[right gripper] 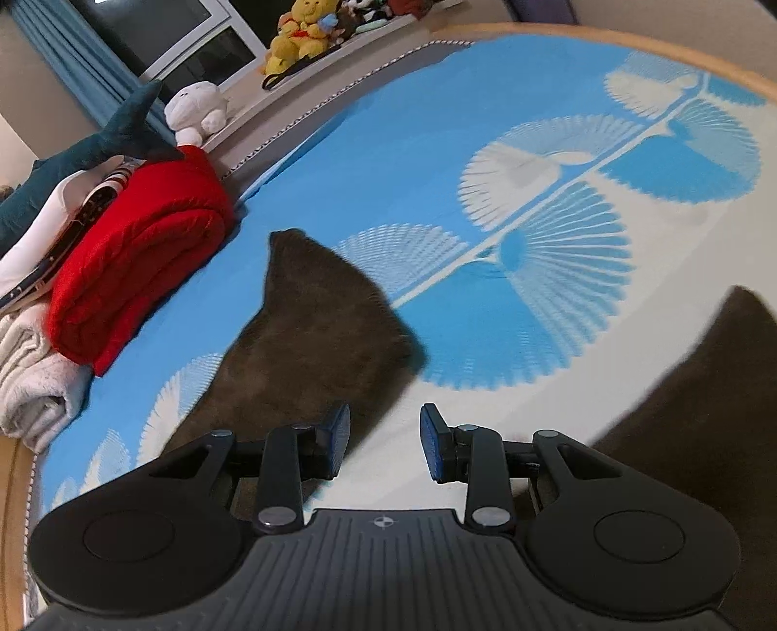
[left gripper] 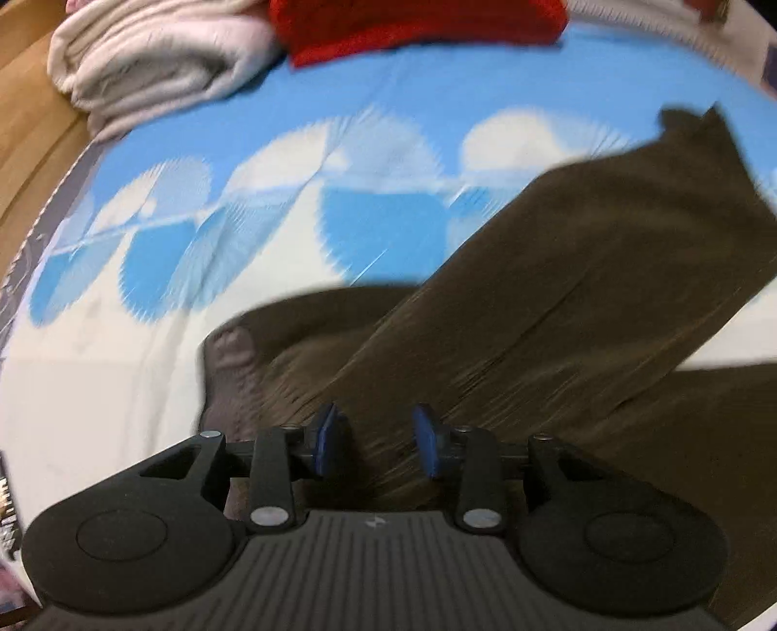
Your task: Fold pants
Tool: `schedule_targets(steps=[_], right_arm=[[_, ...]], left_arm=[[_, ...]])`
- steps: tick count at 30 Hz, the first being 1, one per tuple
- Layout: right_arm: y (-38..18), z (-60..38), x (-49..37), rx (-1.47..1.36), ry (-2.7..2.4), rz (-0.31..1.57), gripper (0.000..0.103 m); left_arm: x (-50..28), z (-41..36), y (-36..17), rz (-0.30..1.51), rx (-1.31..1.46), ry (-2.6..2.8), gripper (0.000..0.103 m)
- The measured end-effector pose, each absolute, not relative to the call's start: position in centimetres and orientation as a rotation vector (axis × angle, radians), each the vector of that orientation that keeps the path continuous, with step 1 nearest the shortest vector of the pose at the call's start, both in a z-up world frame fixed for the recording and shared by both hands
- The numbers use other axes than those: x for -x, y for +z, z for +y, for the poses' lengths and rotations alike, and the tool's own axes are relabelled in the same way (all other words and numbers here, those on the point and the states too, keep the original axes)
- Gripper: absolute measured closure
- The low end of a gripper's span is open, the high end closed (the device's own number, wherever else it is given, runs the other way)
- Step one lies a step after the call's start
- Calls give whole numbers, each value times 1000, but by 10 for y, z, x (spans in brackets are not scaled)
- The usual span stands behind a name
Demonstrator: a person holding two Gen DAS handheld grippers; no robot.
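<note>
Brown pants [right gripper: 311, 340] edge beneath right tool [right gripper: 384, 439], both tools part-open, empty, left tool [left gripper: 374, 444] over fabric.

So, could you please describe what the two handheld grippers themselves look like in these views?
Both look alike: the left gripper and right gripper are matte black, with a ribbed centre plate bearing a small round emblem, two round side lobes, linkage arms with silver pivot pins, and blue pads on the fingertips. No cables, hands or sleeves show.

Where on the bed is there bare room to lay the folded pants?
Free: the blue-and-white fan-print sheet between the brown pants and the far wooden bed edge. Crowded: the side with the red blanket, white blanket and shark plush.
</note>
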State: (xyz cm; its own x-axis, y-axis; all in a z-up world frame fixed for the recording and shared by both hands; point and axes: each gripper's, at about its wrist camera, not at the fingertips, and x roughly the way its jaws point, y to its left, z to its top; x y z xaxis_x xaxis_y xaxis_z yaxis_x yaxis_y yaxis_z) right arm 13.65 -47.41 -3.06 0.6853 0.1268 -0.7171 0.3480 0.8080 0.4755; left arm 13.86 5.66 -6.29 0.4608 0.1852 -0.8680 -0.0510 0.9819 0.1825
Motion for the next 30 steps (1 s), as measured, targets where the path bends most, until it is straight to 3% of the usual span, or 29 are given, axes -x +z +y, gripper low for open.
schedule_targets(steps=[9, 14, 24, 25, 26, 30], right_arm=[[-62, -460, -189, -752, -184, 835, 68], [-75, -464, -202, -859, -242, 824, 51], [-111, -473, -224, -963, -341, 843, 52], [-113, -473, -225, -979, -341, 839, 60], [-115, -472, -226, -988, -336, 832, 91], [-87, -446, -229, -860, -304, 753, 96]], left_arm=[[-170, -25, -58, 992, -97, 1, 64], [-191, -56, -61, 976, -110, -48, 64], [-206, -56, -66, 978, -132, -87, 64], [-206, -55, -66, 980, -127, -85, 64], [-208, -52, -66, 982, -121, -83, 64], [-212, -39, -60, 973, -90, -62, 64]])
